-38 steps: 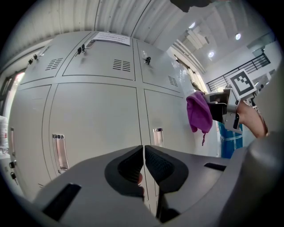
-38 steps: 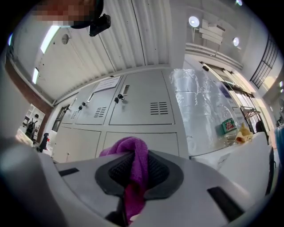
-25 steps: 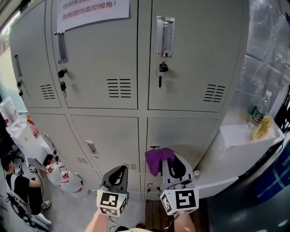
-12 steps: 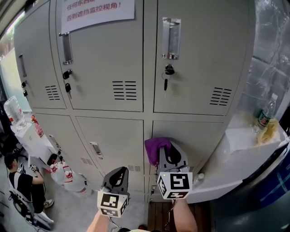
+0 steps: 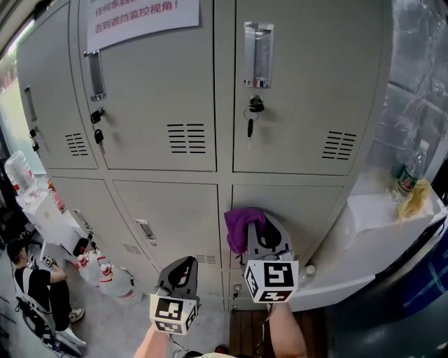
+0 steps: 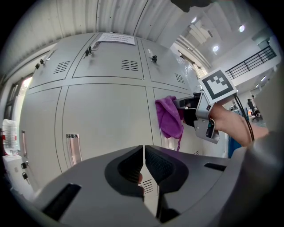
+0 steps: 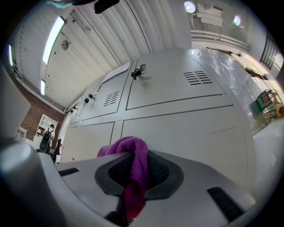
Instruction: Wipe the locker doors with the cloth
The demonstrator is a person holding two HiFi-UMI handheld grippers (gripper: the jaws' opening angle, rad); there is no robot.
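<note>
**Purple cloth raised before the lower right locker door**

Grey locker doors [image 5: 294,84] fill the head view. A paper notice [image 5: 136,15] sits at upper left, and keys [image 5: 250,126] hang from the upper middle lock. At right centre, a bottle [image 5: 404,175] stands on a white ledge [image 5: 364,231]. At lower left are more bottles [image 5: 98,269] and a seated person [image 5: 31,280].

Nothing stands between the grippers and the doors. The right gripper [image 5: 260,236], at bottom centre, has its jaws clamped on the purple cloth [image 5: 240,222], which bunches above them before the lower right door. Whether it touches the door cannot be told. The left gripper [image 5: 183,266], just left of it, has its jaws pressed together with nothing between them.
</note>
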